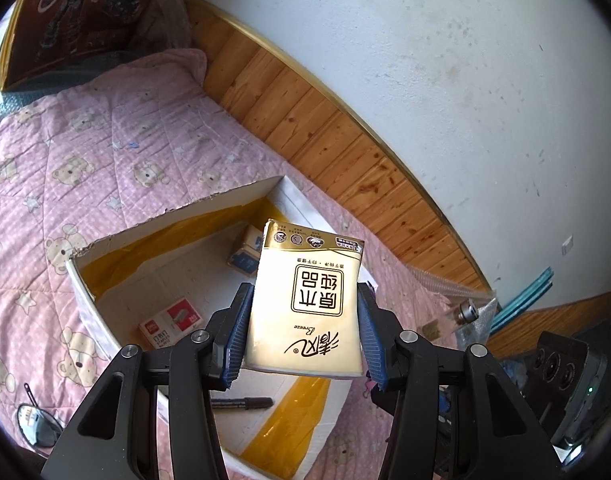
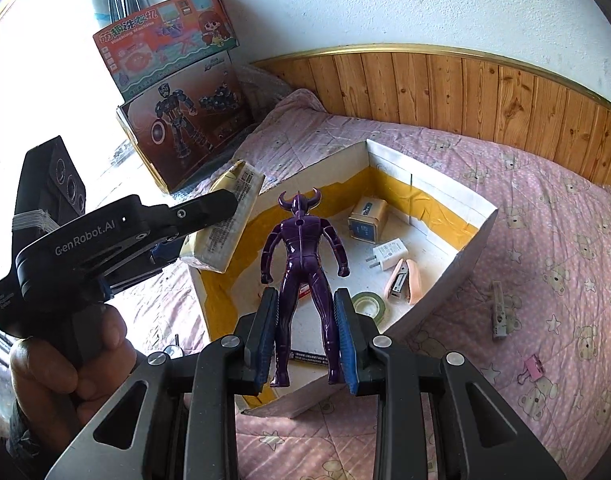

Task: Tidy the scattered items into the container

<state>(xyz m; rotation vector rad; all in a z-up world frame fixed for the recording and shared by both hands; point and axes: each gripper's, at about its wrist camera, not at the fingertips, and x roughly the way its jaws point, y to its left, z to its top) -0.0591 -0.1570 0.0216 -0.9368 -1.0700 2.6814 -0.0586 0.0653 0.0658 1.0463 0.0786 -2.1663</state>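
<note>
My left gripper [image 1: 305,320] is shut on a cream tissue pack [image 1: 307,300] and holds it above the white cardboard box [image 1: 85,288]. The left gripper [image 2: 209,216] and its pack [image 2: 229,216] also show in the right wrist view, over the box's left wall. My right gripper [image 2: 305,328] is shut on the legs of a purple horned toy figure [image 2: 303,256], held upright above the box [image 2: 457,256]. Inside the box lie a staples box [image 1: 169,322], a black marker [image 1: 243,403], a small gold carton [image 2: 367,224], a white charger [image 2: 387,259], a pink stapler [image 2: 405,282] and a tape roll [image 2: 369,304].
The box sits on a pink bear-print quilt [image 2: 545,280]. A grey clip-like item [image 2: 499,316] and a pink binder clip [image 2: 531,366] lie on the quilt right of the box. A small round mirror [image 1: 37,424] lies left. Toy boxes [image 2: 177,92] stand at the back. Wood panelling [image 2: 465,88] lines the wall.
</note>
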